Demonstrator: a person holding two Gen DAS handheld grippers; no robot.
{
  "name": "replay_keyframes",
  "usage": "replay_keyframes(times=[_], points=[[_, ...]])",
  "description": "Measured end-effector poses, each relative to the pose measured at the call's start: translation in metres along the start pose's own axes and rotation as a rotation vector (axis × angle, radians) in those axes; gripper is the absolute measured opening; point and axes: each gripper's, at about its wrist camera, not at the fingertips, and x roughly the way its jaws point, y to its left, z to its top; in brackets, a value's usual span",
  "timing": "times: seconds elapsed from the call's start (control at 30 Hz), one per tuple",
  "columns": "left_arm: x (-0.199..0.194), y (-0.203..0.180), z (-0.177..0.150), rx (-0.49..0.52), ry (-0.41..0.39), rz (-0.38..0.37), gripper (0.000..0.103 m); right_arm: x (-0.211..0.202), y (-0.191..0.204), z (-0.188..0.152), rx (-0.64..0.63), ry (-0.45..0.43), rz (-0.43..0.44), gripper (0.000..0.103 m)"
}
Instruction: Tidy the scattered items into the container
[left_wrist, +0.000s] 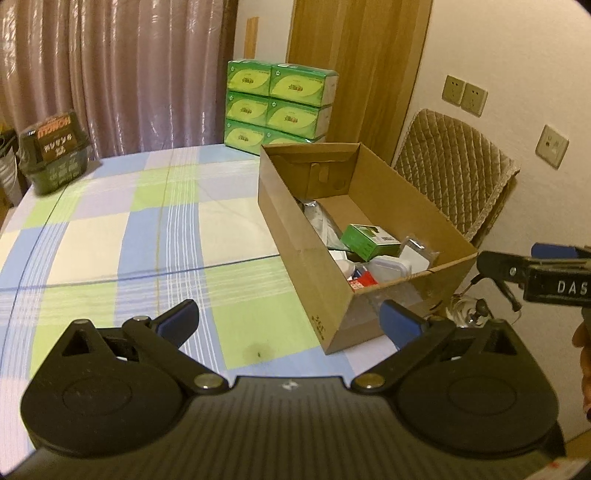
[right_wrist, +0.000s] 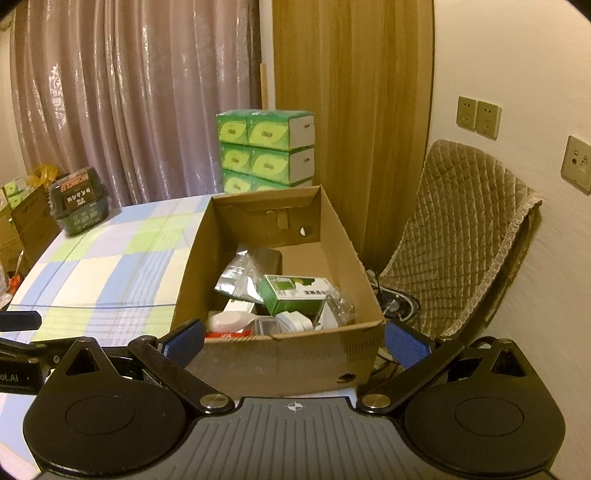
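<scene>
Status: both grippers empty, jaws spread wide on each. Left gripper (left_wrist: 290, 325) hovers over the near part of the table (left_wrist: 110, 229), blue pads apart with only checked cloth between them; right gripper (right_wrist: 295, 341) sits just in front of the cardboard box (right_wrist: 280, 354), its pads straddling the box's near wall without touching it, as far as the right wrist view shows. Box stands at the table's right edge, flaps open, next to a quilted chair (right_wrist: 465, 236). Inside, piled toward the near end: green carton (right_wrist: 291, 291), silver foil pouch (right_wrist: 240, 273), white charger plug (right_wrist: 293, 321), clear plastic packet (right_wrist: 332, 308), a red-and-white pack (left_wrist: 364, 280) and a white round item (right_wrist: 229, 319) I can't identify. The open cloth shows no loose items in either view; what remains is a dark green basket (left_wrist: 55, 162) at the far left corner and stacked green tissue boxes (left_wrist: 277, 107) behind the far edge, neither looking like scatter. My read: collection step is essentially done, or a last drop has been made and the hands are clear of the box. Next move, if any, is a sweep of the table area hidden under both gripper bodies for leftovers; failing that, retreat. Risk: right gripper is close enough to nudge the box off the right edge.
</scene>
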Motion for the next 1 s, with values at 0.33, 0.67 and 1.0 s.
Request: replay_keyframes(times=[0.33, 0.67, 1.0], points=[[-0.024, 0.007, -0.017, -0.06, 0.009, 0.015, 0.102, -0.028, 0.011, -0.018, 0.013, 0.015, -0.003, 0.101], [-0.044, 0.007, -0.029, -0.076, 0.011, 0.006, 0.102, -0.056, 0.027, -0.028, 0.043, 0.002, 0.011, 0.101], [-0.052, 0.008, -0.036, -0.067, 0.007, 0.021, 0.102, -0.067, 0.037, -0.035, 0.038, 0.005, 0.003, 0.101]])
